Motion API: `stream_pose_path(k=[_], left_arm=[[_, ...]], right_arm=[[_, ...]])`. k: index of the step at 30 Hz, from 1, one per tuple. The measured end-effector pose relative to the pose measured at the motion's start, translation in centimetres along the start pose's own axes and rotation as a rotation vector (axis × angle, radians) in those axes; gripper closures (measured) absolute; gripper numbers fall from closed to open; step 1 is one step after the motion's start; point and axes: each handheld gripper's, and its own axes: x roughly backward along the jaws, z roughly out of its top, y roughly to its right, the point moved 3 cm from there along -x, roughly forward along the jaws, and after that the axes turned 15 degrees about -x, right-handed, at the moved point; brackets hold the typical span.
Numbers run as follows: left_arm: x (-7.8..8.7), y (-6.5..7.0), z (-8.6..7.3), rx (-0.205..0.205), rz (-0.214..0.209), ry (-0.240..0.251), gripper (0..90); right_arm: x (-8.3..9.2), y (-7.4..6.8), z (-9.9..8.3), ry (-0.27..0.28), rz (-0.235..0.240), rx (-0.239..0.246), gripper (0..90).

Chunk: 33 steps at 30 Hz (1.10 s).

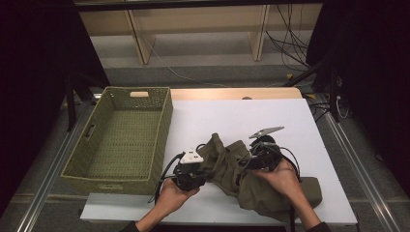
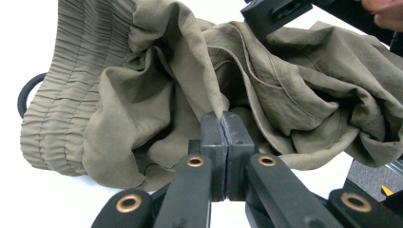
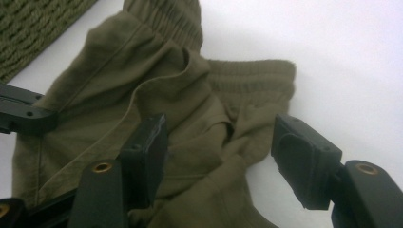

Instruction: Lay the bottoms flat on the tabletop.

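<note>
While left gripper [image 2: 222,124] pinches the olive garment [image 1: 241,169], right gripper [image 3: 218,156] gapes, fingertips hidden.

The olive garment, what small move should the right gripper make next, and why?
Probably close the right gripper on the fold between its open jaws. The left gripper already pinches the olive garment, which lies crumpled beside the basket.

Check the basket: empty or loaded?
Empty. The high view shows the green wicker basket with bare woven floor; the olive garment lies bunched on the white table.
</note>
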Motion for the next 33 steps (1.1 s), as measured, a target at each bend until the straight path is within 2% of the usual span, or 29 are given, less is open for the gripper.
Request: stream_pose_path(k=[3,5,6,8,9,11,14,17,19,22,28,31,33], left_arm=[[0.0,0.0,-0.1,-0.002,-0.001,-0.002,88.6],[0.0,-0.1,-0.1,0.000,-0.003,-0.003,88.6],[0.0,-0.1,-0.1,0.000,-0.004,0.002,88.6],[0.1,-0.1,-0.1,-0.007,-0.002,0.002,88.6],[0.1,-0.1,-0.1,-0.008,-0.001,0.001,88.6],[0.2,-0.2,-0.1,-0.003,0.000,0.004,88.6],[0.5,-0.5,0.0,0.000,0.007,0.012,88.7],[1.2,-0.9,0.3,0.008,0.016,0.037,88.9],[1.7,-1.3,0.7,0.001,0.029,0.050,89.0],[2.2,-2.1,1.6,0.005,0.054,0.072,89.1],[2.9,-4.1,3.8,-0.016,0.131,0.115,89.2],[2.6,-4.5,3.0,0.014,0.132,0.101,89.2],[2.2,-4.4,2.1,0.023,0.128,0.076,89.1]], right_arm=[[-0.9,-0.3,-0.1,-0.054,0.007,0.009,44.3],[-1.3,-0.5,-0.3,-0.085,0.022,0.025,56.5],[-1.4,-0.5,-0.4,-0.091,0.024,0.043,69.2],[-1.7,-0.7,-0.6,-0.120,0.002,0.068,85.0],[-1.7,-0.6,-0.6,-0.129,0.002,0.071,87.8],[-1.6,-0.5,-0.6,-0.129,-0.010,0.093,89.4],[-0.9,0.0,-0.2,-0.106,-0.032,0.101,89.9],[0.6,1.5,0.7,-0.045,-0.112,0.091,90.0],[1.8,2.8,1.3,0.003,-0.136,0.055,90.0],[4.0,4.9,2.0,0.086,-0.214,0.035,90.0],[8.3,7.8,2.9,0.239,-0.287,-0.052,90.0],[8.9,8.9,2.4,0.248,-0.295,-0.082,89.9],[8.3,9.3,1.5,0.223,-0.304,-0.083,89.9]])
